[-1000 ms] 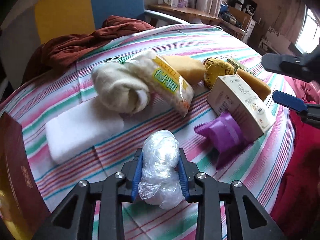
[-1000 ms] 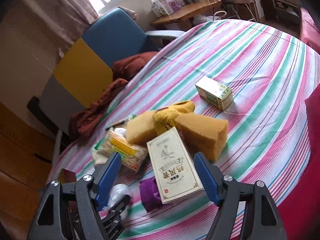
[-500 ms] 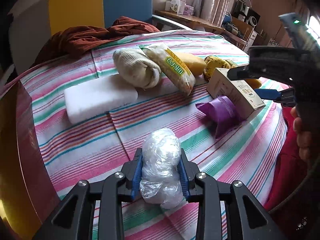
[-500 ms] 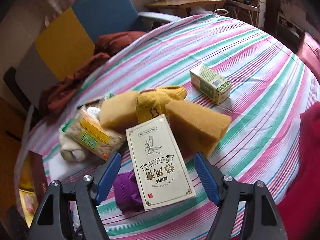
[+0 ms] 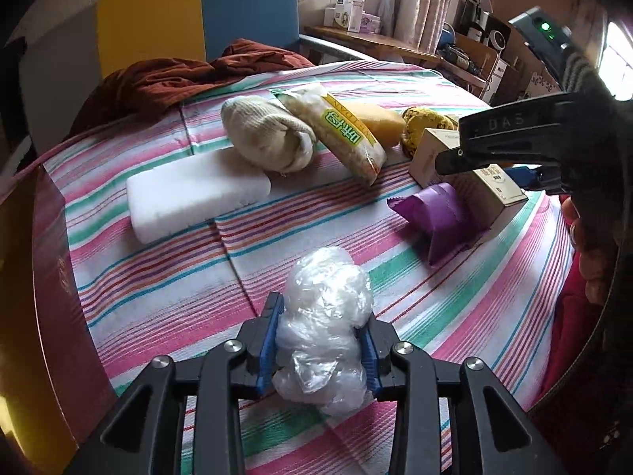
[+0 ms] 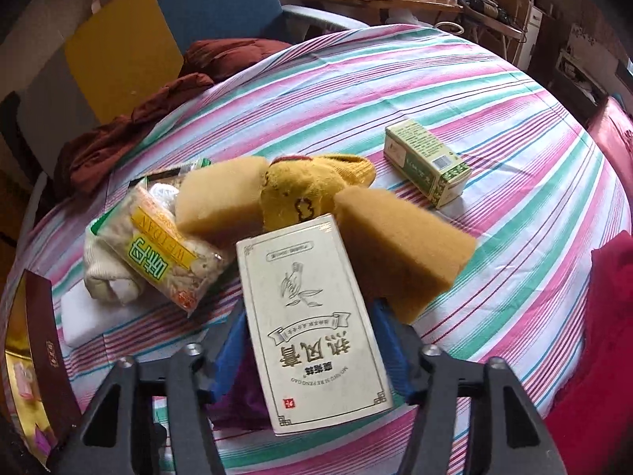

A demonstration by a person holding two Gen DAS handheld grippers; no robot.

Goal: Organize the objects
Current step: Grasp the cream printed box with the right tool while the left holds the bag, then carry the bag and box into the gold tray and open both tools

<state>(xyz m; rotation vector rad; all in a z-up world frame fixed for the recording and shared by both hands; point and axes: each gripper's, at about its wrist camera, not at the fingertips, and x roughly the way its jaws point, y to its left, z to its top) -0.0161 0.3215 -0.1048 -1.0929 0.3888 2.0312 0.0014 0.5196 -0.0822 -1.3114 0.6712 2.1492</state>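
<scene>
Two jaws work: the left gripper, low centre, pinches a crumpled clear plastic bag; the right gripper straddles a cream printed carton, closure unclear. The slick bag could slip free; the carton could topple the tan sponge wedge on the striped bench.

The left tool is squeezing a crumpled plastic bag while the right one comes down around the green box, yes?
Not the green box. The right wrist view shows the right tool straddling the cream box; the green one sits apart, farther back on the cloth. The left tool does squeeze the plastic bag.
</scene>
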